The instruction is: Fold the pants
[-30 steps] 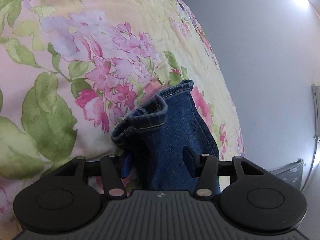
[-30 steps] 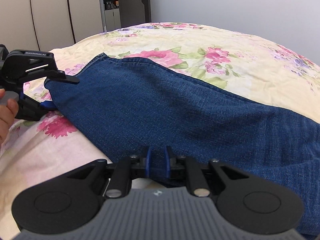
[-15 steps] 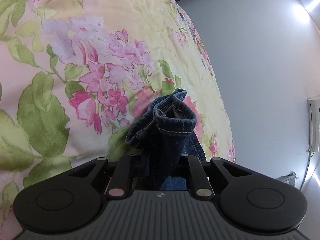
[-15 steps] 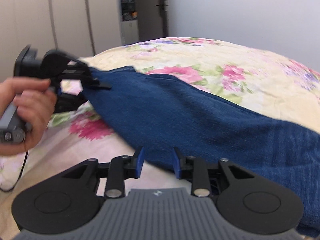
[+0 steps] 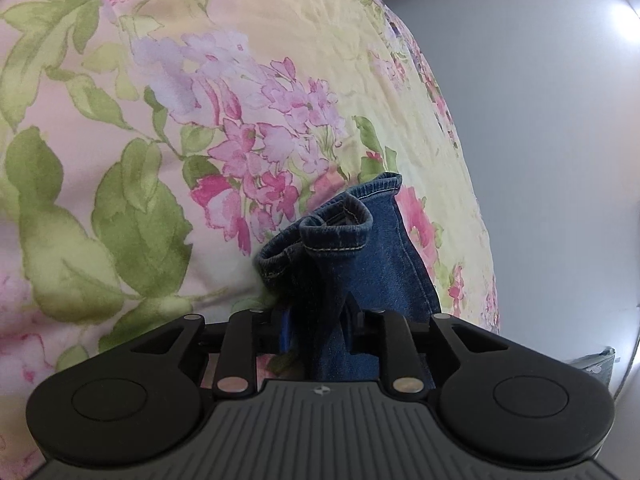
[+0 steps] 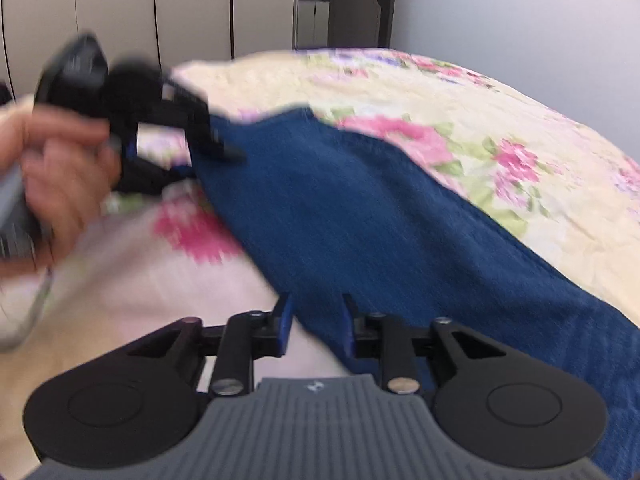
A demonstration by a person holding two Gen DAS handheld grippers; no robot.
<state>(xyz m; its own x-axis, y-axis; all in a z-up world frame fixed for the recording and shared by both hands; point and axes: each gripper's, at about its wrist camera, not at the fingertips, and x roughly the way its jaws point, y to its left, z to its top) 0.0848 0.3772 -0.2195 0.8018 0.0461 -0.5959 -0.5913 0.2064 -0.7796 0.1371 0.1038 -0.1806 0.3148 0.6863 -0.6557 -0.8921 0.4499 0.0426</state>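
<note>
Left gripper (image 5: 316, 328) is pinching the bunched hem end of the jeans (image 5: 352, 264) and lifting it clear of the floral bedspread (image 5: 160, 120), its jaws having just eased slightly wider on the denim; right gripper (image 6: 316, 326) has been opening and now stands spread, denim edge loose between its jaws. Judgement: right side has let go, so the fold is being carried by the left alone; the jeans' length is lying on the bed

Right hand-held gripper (image 6: 316, 326) opened from nearly shut, denim edge of the jeans (image 6: 380, 216) now loose between its jaws. Left hand-held gripper (image 5: 318, 322) narrowed, then reopened slightly around bunched jeans hem (image 5: 336, 232). Hem corner lifted higher.
</note>
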